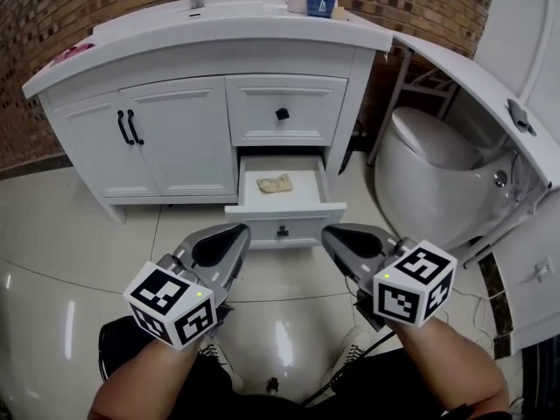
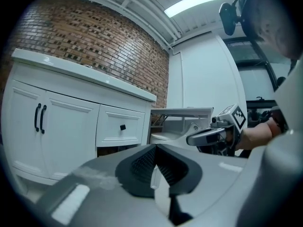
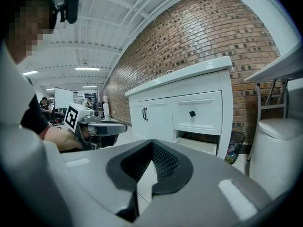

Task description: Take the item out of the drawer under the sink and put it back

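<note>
Glossy tiled floor [image 1: 70, 234], white sink vanity [image 1: 175, 86] against brick wall [image 1: 52, 16]. Lower drawer [image 1: 284, 217] stands open at 12 o'clock from your grippers; crumpled beige cloth [image 1: 275, 183] lies inside it. Your left gripper [image 1: 229, 245] at 7 o'clock, right gripper [image 1: 343, 245] at 5 o'clock: both jaws together, nothing held

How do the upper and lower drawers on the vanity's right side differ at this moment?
The upper drawer is shut flush with the cabinet; the lower drawer is pulled out. The upper drawer's inside is hidden; the lower drawer shows a crumpled beige item lying in it. Both are white with one small dark knob.
</note>
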`<move>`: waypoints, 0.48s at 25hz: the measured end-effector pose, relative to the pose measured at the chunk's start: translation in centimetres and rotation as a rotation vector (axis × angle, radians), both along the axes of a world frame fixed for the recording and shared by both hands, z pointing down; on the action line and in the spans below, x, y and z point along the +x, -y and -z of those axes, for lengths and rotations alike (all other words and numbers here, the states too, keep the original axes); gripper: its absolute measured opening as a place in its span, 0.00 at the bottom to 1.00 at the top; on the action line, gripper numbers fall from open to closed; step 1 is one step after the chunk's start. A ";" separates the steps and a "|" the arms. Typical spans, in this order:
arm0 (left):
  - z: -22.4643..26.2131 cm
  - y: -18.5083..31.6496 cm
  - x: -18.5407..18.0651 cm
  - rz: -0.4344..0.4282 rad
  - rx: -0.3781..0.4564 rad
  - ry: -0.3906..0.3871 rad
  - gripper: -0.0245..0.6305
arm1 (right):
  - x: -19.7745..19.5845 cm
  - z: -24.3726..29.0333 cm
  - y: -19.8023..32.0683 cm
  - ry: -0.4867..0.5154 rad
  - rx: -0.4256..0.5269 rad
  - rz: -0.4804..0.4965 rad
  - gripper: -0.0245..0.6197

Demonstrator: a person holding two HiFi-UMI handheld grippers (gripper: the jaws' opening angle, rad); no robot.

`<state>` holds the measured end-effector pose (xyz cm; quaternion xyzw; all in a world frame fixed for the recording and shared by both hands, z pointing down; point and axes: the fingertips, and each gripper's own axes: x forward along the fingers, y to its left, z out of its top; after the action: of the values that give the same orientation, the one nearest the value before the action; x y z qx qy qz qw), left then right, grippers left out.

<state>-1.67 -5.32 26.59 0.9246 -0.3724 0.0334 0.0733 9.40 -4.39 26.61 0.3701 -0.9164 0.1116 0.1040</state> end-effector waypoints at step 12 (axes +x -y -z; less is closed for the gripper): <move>0.7 -2.8 1.0 -0.056 0.010 -0.006 0.05 | 0.9 -0.8 -2.1 -0.033 -0.004 -0.063 0.05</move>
<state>-0.65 -2.50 25.93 0.9351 -0.3464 0.0306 0.0689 10.31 -2.33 27.40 0.4001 -0.9023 0.1106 0.1164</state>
